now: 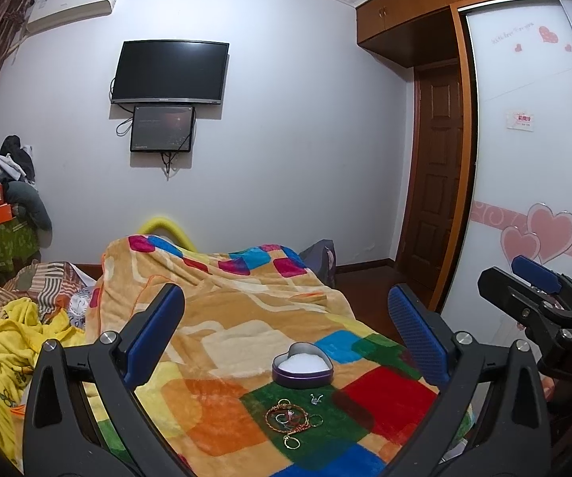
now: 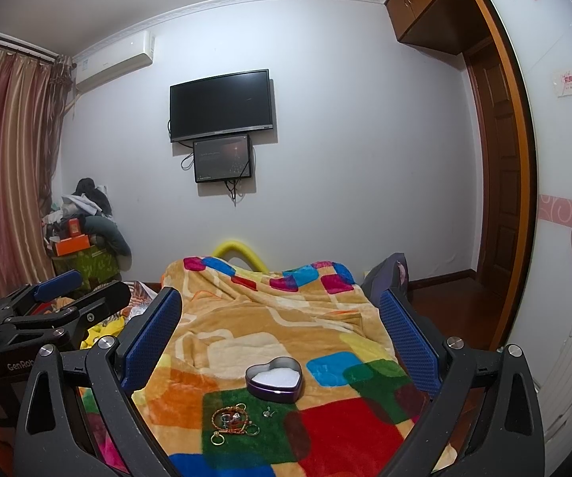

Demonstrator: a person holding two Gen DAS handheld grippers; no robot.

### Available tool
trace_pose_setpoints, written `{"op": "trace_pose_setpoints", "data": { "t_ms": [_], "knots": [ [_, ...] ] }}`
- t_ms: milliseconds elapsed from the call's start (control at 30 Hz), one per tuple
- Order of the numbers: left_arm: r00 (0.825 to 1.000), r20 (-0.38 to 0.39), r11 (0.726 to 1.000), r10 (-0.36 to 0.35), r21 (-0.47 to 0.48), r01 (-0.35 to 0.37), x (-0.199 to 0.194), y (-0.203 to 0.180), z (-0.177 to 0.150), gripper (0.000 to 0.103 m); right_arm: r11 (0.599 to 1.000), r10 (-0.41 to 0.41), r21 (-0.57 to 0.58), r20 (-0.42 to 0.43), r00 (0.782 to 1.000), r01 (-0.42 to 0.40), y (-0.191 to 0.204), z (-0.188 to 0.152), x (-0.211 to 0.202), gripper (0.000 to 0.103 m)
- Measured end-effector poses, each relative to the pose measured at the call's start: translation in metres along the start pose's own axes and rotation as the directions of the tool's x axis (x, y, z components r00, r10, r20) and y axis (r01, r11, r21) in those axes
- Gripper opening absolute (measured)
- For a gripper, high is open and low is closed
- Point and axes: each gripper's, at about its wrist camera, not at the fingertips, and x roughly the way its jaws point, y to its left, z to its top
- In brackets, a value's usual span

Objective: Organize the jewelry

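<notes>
Curtain point(image 2: 7, 159) hanging at far left, clothes pile point(image 2: 83, 214) sitting in the corner beside it. Left gripper point(image 1: 286, 330) hovering above the bed, fingers point(image 1: 154, 334) spread wide apart, gripping nothing. Blanket point(image 1: 246, 318) with coloured squares covering the bed. Jewelry cluster point(image 1: 289, 417) lying on the green square of the blanket: a braided orange-red bracelet point(image 1: 284, 413) with several small rings touching or just beside it, one gold ring point(image 1: 291, 442) at the near edge. Small silver piece point(image 1: 316, 398) lying just right of the cluster, apart from it. Heart-shaped tin point(image 1: 303, 365) sitting open just behind the jewelry, white lining showing, nothing visible inside. Right gripper point(image 2: 282, 330) hovering over the same spot, fingers point(image 2: 409, 342) also wide apart and gripping nothing. TV point(image 2: 221, 105) hanging on the back wall above a smaller screen. Wardrobe door point(image 1: 532, 159) with pink hearts standing at right.
</notes>
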Motion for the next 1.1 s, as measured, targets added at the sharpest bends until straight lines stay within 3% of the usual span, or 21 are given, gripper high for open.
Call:
{"op": "trace_pose_setpoints", "data": {
  "t_ms": [1100],
  "knots": [
    [1.000,-0.003,1.000,0.001,-0.002,-0.001,-0.0017,0.0009,-0.0023,0.103,1.000,0.002,0.002,-0.012,1.000,-0.002,0.0010,-0.0061,0.0027,0.099]
  ]
}}
